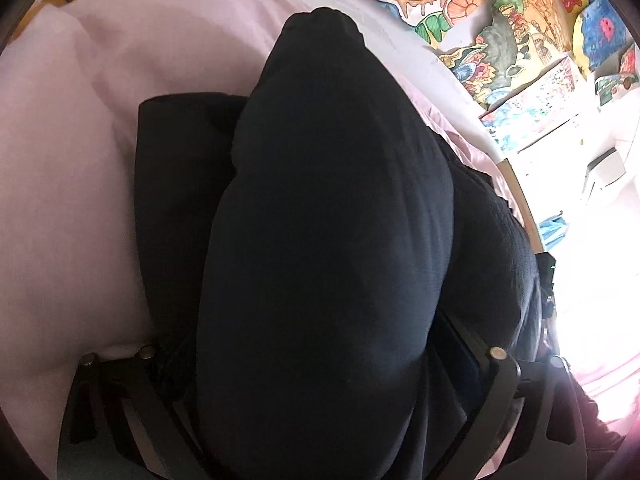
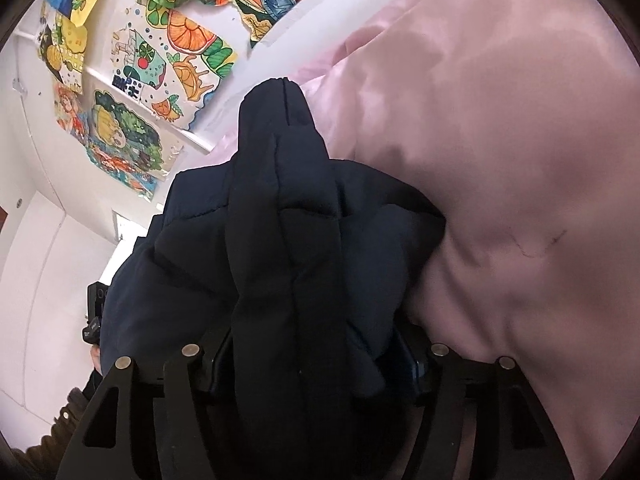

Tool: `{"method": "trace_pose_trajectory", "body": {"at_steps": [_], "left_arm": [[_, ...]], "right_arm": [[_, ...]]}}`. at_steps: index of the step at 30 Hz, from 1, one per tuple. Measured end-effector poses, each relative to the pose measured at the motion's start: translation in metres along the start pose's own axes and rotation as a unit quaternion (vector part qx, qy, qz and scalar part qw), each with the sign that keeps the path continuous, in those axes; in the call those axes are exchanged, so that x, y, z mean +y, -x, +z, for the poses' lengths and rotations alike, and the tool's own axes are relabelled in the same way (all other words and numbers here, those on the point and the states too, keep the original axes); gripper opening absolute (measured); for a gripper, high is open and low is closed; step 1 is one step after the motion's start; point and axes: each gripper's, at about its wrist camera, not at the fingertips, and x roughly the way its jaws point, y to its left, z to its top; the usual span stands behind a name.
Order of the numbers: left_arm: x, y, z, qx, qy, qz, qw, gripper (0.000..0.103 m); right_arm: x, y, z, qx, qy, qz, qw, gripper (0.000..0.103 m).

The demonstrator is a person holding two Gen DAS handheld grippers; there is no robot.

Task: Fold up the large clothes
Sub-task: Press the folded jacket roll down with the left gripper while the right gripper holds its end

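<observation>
In the left wrist view the dark jacket is covering the fingertips of the left gripper, so their grip is staying out of sight. The jacket is running off the near edge. In the right wrist view a bunched fold is hiding the fingertips of the right gripper. Wall drawings are getting cut off at the far edge, their lettering too small to read.
</observation>
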Motion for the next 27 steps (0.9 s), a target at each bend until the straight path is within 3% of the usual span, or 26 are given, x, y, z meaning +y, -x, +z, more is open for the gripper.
{"method": "trace_pose_trajectory", "body": {"at_steps": [3,5,9,13,18,27], "left_arm": [[-0.010,0.012,-0.011,-0.025,-0.016,0.032,0.9991,0.077],[-0.018,0.018,-0.017,-0.038,-0.027,0.054,0.9974,0.063],[-0.029,0.027,-0.025,-0.056,-0.037,0.091,0.9936,0.045],[-0.054,0.035,-0.042,-0.089,-0.081,0.158,0.9800,0.031],[-0.071,0.035,-0.063,-0.120,-0.120,0.227,0.9589,0.023],[-0.099,0.039,-0.068,-0.151,-0.108,0.229,0.9555,0.016]], "right_arm": [[-0.001,0.001,-0.002,0.000,-0.005,0.007,1.000,0.062],[0.000,0.002,-0.003,-0.001,-0.002,0.007,1.000,0.058],[0.009,0.005,-0.006,-0.006,0.015,0.002,1.000,0.044],[0.020,0.010,-0.010,-0.014,0.031,-0.012,0.999,0.036],[0.033,0.022,-0.018,-0.034,0.041,-0.020,0.998,0.030],[0.053,0.040,-0.025,-0.065,0.033,-0.019,0.997,0.025]]}}
